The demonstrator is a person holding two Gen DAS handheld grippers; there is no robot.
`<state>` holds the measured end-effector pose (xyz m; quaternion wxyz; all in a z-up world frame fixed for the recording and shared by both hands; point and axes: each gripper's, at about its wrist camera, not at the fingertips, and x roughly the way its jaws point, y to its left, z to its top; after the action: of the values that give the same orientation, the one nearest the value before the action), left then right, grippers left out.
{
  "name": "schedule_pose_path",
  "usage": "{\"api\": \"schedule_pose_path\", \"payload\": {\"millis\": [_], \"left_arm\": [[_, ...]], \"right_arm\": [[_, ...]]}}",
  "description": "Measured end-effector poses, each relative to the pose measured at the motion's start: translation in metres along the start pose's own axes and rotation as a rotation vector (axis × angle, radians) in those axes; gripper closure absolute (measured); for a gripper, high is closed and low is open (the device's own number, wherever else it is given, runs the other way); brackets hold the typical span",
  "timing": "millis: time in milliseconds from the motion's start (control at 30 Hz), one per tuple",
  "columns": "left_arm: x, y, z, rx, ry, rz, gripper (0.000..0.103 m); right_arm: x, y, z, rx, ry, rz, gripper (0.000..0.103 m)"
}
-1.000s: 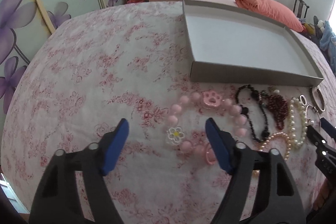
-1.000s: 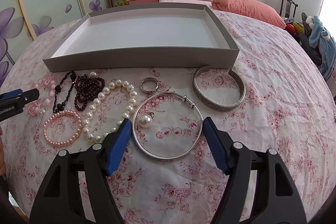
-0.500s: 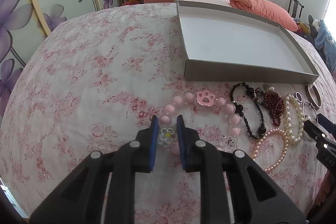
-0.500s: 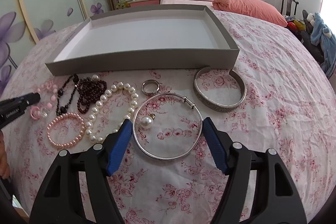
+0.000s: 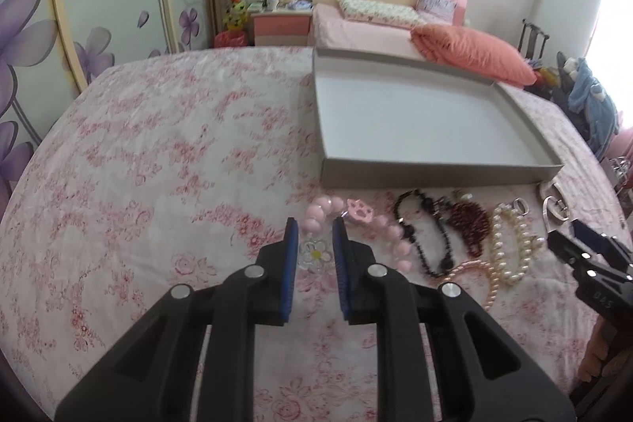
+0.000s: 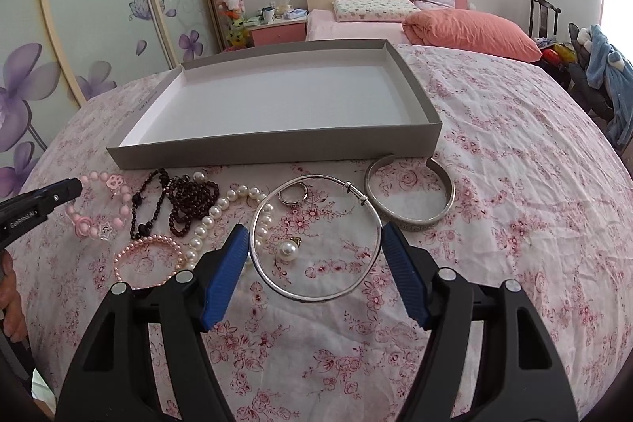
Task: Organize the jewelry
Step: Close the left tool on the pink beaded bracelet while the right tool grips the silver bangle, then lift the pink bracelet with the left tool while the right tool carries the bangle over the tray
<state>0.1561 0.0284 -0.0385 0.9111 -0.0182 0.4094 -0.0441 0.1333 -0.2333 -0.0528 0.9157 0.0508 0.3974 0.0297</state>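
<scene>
Left hand-held gripper (image 5: 314, 248) clenched on pink bead bracelet (image 5: 316, 220) at its flower charm, above floral bedspread (image 5: 158, 165), right hand-held gripper (image 6: 314, 244) released, straddling silver bangle (image 6: 316, 236), near empty grey box (image 6: 277, 89)

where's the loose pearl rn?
Right wrist view: the pearl lies on the bedspread inside the thin silver bangle, between the open pads of the right hand-held gripper, just right of the white pearl strand.

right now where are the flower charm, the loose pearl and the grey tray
flower charm (image 5: 315, 253), left wrist view, its yellow centre
loose pearl (image 6: 287, 250), right wrist view, middle of the bead
grey tray (image 6: 273, 150), right wrist view, its near outer wall
</scene>
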Motion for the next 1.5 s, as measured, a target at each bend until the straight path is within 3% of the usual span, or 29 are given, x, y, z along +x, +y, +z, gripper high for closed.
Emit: {"api": "schedule_pose_path", "payload": {"millis": [167,233,300,367,533,633,667,700,867,967,1067,1233,1500], "left_arm": [[-0.018,-0.006,0.003,-0.002,-0.062,-0.04,0.085],[-0.026,-0.009,0.005,-0.002,-0.089,-0.056,0.088],[-0.035,-0.01,0.007,-0.002,-0.117,-0.071,0.102],[-0.042,-0.013,0.008,0.002,-0.145,-0.07,0.102],[-0.034,-0.013,0.007,0.024,-0.096,-0.035,0.101],[-0.012,-0.006,0.0,0.025,0.0,0.004,0.088],[-0.007,-0.003,-0.002,0.026,0.021,0.008,0.069],[0.0,-0.002,-0.005,0.033,0.047,0.017,0.057],[0.025,0.003,-0.011,0.031,0.114,0.05,0.052],[0.034,0.007,-0.012,0.021,0.134,0.066,0.054],[0.034,0.007,-0.012,0.018,0.132,0.076,0.084],[0.032,0.014,-0.011,-0.011,0.126,0.069,0.084],[-0.011,0.018,-0.006,-0.056,-0.009,-0.015,0.084]], "right_arm": [[-0.005,0.0,-0.001,0.0,-0.017,0.008,0.034],[-0.006,0.001,-0.001,-0.002,-0.023,0.011,0.034],[-0.008,0.001,-0.001,-0.003,-0.029,0.016,0.034],[-0.008,0.002,-0.001,-0.007,-0.029,0.016,0.034],[-0.007,0.003,-0.005,-0.008,-0.021,0.019,0.034],[-0.008,0.003,-0.007,-0.006,-0.02,0.019,0.034],[-0.008,0.003,-0.008,-0.006,-0.019,0.019,0.034],[-0.008,0.003,-0.008,-0.005,-0.018,0.019,0.034],[-0.008,0.002,-0.007,-0.005,-0.016,0.019,0.034],[-0.008,0.002,-0.007,-0.005,-0.016,0.018,0.033],[-0.007,0.002,-0.008,-0.001,-0.014,0.018,0.033],[-0.01,-0.001,-0.008,0.008,-0.026,0.019,0.033],[-0.023,-0.006,-0.006,0.028,-0.073,0.035,0.033]]}}
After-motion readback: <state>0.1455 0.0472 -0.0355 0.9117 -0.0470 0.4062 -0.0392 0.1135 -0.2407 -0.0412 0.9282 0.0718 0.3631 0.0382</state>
